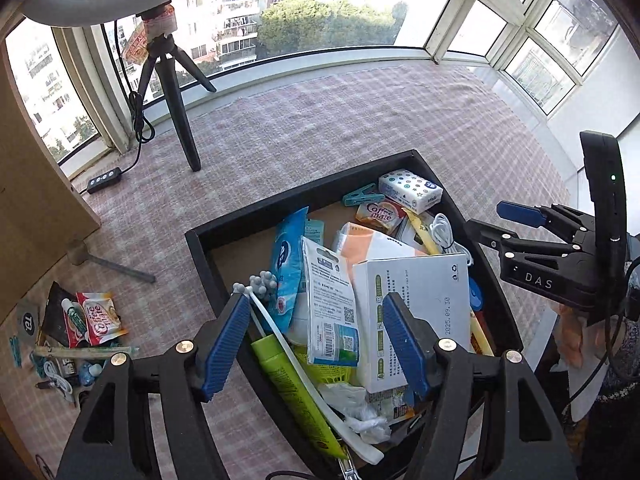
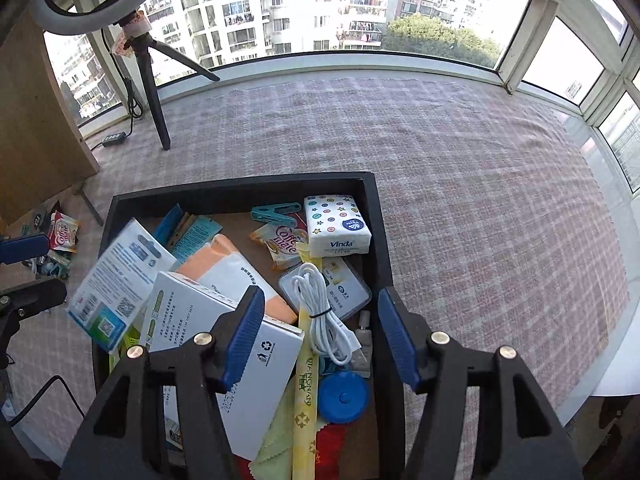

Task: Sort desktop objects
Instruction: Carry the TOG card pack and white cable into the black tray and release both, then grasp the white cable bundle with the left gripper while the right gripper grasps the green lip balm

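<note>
A black tray (image 1: 256, 216) (image 2: 240, 188) on the checked cloth holds many small items: a white box (image 1: 424, 296) (image 2: 256, 360), a blue-white card pack (image 1: 332, 312) (image 2: 116, 280), a Vinda tissue pack (image 1: 410, 190) (image 2: 336, 224), a coiled white cable (image 2: 324, 316), a tea stick (image 2: 306, 392) and a blue round case (image 2: 343, 396). My left gripper (image 1: 316, 340) is open above the tray's near left part, empty. My right gripper (image 2: 320, 340) is open above the cable, empty; it also shows in the left wrist view (image 1: 504, 222).
A second pile lies on the cloth left of the tray, with a Coffee-mate sachet (image 1: 100, 316) (image 2: 64, 232) among it. A black tripod (image 1: 176, 92) (image 2: 154, 92) with a ring light stands at the back left. A wooden panel (image 1: 36, 176) stands at left. Windows run along the back.
</note>
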The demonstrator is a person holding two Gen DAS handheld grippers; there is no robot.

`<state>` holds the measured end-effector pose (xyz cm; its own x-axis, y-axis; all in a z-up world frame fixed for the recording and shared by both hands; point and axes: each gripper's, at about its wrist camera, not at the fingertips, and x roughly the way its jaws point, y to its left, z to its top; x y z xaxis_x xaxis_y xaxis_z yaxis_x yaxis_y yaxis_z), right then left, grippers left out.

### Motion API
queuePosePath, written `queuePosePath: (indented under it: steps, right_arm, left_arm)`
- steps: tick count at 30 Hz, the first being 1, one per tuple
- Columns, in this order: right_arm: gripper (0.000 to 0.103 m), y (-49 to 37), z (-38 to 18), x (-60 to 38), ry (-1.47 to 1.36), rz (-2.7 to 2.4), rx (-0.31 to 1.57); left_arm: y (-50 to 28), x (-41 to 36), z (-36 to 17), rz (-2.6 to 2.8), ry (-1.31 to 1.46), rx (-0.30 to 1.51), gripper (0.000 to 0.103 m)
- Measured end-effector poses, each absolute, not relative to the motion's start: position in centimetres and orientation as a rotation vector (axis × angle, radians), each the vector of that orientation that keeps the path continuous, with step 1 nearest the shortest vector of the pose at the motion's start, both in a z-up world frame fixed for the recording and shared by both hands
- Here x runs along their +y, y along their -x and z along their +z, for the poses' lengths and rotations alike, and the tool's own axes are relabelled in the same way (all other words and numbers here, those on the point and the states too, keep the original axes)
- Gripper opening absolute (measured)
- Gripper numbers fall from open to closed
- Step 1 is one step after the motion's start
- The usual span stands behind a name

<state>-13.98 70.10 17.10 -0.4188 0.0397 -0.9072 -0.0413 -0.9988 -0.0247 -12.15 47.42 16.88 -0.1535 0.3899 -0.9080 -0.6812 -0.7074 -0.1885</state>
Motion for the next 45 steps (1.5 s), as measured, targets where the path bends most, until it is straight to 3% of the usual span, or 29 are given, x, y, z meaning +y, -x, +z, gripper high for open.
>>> queuePosePath:
  steps: [12, 26, 29, 31, 35, 45]
  right_arm:
    - [0.058, 14.2, 19.0, 64.8, 1.662, 2.756, 0.033]
    - [0.058, 17.7, 18.5, 48.0, 1.836, 2.984, -0.092]
    - [0.054, 18.4, 18.4, 44.2, 1.879, 3.036, -0.135]
    - [0.045, 19.0, 18.2, 41.7, 1.929, 3.053, -0.162]
    - [0.043, 20.6, 17.0, 36.9, 2.074, 3.046, -0.182]
    - [0.033, 23.3, 11.7, 29.2, 2.326, 2.874, -0.341]
  left_arm:
    - [14.3, 38.4, 15.2, 2.052, 1.473, 0.272, 0.066]
    - [20.5, 17.4, 11.2, 2.354, 1.715, 0.039, 0.064]
    - [21.6, 14.1, 10.7, 2.381, 1.758, -0.045, 0.064]
    - [22.2, 12.4, 10.3, 2.386, 1.786, -0.113, 0.064]
    - [23.3, 10.7, 9.3, 2.357, 1.837, -0.21, 0.063]
    - [25.9, 13.5, 5.8, 2.239, 1.957, -0.246, 0.057]
